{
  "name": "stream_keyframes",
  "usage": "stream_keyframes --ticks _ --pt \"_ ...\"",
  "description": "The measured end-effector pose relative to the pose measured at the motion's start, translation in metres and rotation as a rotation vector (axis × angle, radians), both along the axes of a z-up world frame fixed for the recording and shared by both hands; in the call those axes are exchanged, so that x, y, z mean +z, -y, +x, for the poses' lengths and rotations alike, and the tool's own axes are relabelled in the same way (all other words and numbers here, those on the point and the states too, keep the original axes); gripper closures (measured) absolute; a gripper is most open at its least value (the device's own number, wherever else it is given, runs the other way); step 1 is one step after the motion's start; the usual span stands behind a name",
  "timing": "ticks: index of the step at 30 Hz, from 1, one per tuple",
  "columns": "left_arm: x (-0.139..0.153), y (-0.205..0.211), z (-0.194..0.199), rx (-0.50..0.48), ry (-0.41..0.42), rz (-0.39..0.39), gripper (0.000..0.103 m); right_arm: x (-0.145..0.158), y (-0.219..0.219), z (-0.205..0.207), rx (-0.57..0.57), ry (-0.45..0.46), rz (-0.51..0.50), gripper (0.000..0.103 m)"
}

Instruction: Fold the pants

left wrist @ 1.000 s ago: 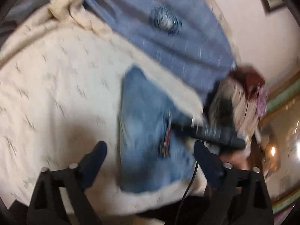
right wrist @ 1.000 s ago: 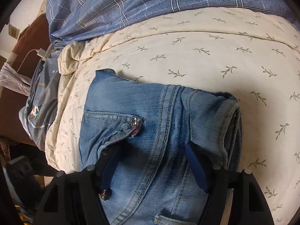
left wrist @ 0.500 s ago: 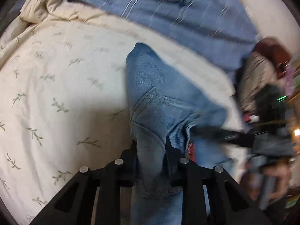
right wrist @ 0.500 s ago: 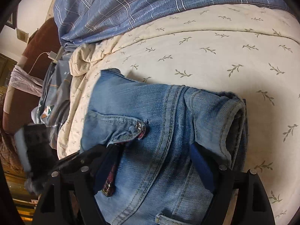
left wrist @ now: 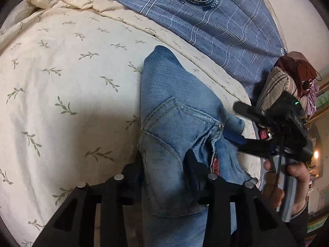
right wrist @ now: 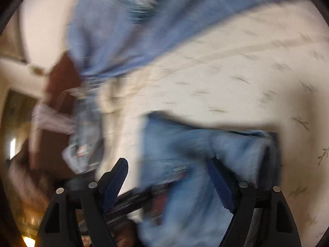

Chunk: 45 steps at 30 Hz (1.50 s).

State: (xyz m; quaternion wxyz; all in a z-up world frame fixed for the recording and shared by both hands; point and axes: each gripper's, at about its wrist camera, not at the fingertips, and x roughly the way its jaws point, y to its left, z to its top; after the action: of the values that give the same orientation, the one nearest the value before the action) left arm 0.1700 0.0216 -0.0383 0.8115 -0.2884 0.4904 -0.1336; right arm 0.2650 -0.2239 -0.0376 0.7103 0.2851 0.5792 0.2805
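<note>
Your left gripper (left wrist: 164, 177) is clamped on a raised ridge of the jeans (left wrist: 174, 107), its jaws having just eased slightly. Keep that pinch firm and lift evenly. Your right gripper (right wrist: 170, 187) stands wide, astride the jeans, gripping nothing. The jeans lie on the quilt (left wrist: 61, 72), long axis running away toward the plaid cover (left wrist: 226, 26).

Light-blue denim pants (left wrist: 174, 111) lie bunched, folded, on the leaf-print bedsheet (left wrist: 61, 78).

Blue denim pants (left wrist: 174, 111), leaf-sprigged cream sheet (left wrist: 67, 78)
</note>
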Motion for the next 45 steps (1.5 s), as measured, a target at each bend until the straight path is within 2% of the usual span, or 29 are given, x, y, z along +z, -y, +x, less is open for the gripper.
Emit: stream_keyframes --ticks 1,4,7,9,10,11,13,15,18,19,21,23,24,26,27,28,30,31,33,34,38,40,42,44,45 --pt "0.0 0.001 -0.001 0.001 0.002 0.007 0.061 -0.002 0.009 -0.003 -0.057 -0.005 0.066 0.021" --pt "0.0 -0.002 -0.002 0.006 -0.002 0.003 0.059 0.015 0.012 -0.012 -0.056 -0.012 0.067 0.021" --pt "0.0 -0.001 0.0 0.01 -0.001 0.014 0.059 0.035 0.018 -0.024 -0.081 0.077 0.104 0.021" --pt "0.001 0.002 -0.001 0.01 0.008 0.029 0.058 0.025 0.019 -0.02 -0.095 0.073 0.062 0.021" --pt "0.001 0.001 -0.003 0.009 0.011 0.036 0.057 0.005 0.016 -0.013 -0.086 0.027 0.029 0.021" --pt "0.002 0.002 -0.004 0.008 0.016 0.049 0.057 -0.005 0.018 -0.01 -0.093 -0.002 0.069 0.021" --pt "0.003 0.002 -0.006 0.007 0.025 0.067 0.056 0.001 0.025 -0.016 -0.151 -0.008 0.117 0.021" --pt "0.003 0.001 -0.005 0.007 0.024 0.064 0.055 0.017 0.024 -0.022 -0.131 0.009 0.096 0.021" --pt "0.003 0.002 -0.005 0.011 0.024 0.065 0.054 0.036 0.027 -0.033 -0.114 0.105 0.104 0.02" --pt "0.003 0.001 -0.006 0.012 0.027 0.066 0.054 0.031 0.027 -0.031 -0.122 0.107 0.055 0.018" --pt "0.004 0.001 -0.006 0.017 0.033 0.06 0.05 0.001 0.026 -0.02 -0.127 0.026 0.003 0.018" --pt "0.008 0.0 -0.008 0.032 0.041 0.076 0.045 0.004 0.042 -0.026 -0.227 0.01 0.12 0.018" --pt "0.012 -0.004 -0.012 0.044 0.054 0.085 0.045 0.01 0.045 -0.029 -0.231 0.013 0.132 0.018" --pt "0.027 -0.014 -0.024 0.101 0.119 0.108 0.045 0.033 0.051 -0.042 -0.183 0.098 0.11 0.018" --pt "0.038 -0.019 -0.032 0.128 0.173 0.119 0.044 0.044 0.063 -0.054 -0.183 0.144 0.082 0.018" --pt "0.048 -0.021 -0.039 0.15 0.226 0.133 0.042 0.046 0.075 -0.062 -0.196 0.153 0.084 0.018" --pt "0.067 -0.019 -0.055 0.19 0.359 0.184 0.033 0.041 0.094 -0.07 -0.224 0.135 0.082 0.018" --pt "0.075 -0.011 -0.06 0.173 0.416 0.214 0.031 0.03 0.103 -0.073 -0.227 0.096 0.068 0.017" --pt "0.077 0.011 -0.06 0.081 0.455 0.248 0.029 0.014 0.104 -0.068 -0.212 0.047 0.067 0.017" --pt "0.071 0.029 -0.057 0.007 0.443 0.271 0.029 0.002 0.101 -0.068 -0.198 0.022 0.071 0.017" --pt "0.04 0.074 -0.043 -0.146 0.345 0.43 0.029 -0.015 0.091 -0.057 -0.193 0.015 0.095 0.017" --pt "0.027 0.084 -0.038 -0.181 0.308 0.487 0.029 -0.021 0.083 -0.046 -0.167 0.016 0.072 0.017" --pt "0.026 0.088 -0.038 -0.194 0.316 0.522 0.028 -0.025 0.079 -0.042 -0.153 0.011 0.074 0.017" --pt "0.024 0.086 -0.037 -0.193 0.303 0.517 0.027 -0.02 0.073 -0.041 -0.136 -0.003 0.055 0.038" --pt "0.024 0.085 -0.036 -0.192 0.295 0.51 0.027 -0.015 0.068 -0.043 -0.116 -0.005 0.006 0.06"
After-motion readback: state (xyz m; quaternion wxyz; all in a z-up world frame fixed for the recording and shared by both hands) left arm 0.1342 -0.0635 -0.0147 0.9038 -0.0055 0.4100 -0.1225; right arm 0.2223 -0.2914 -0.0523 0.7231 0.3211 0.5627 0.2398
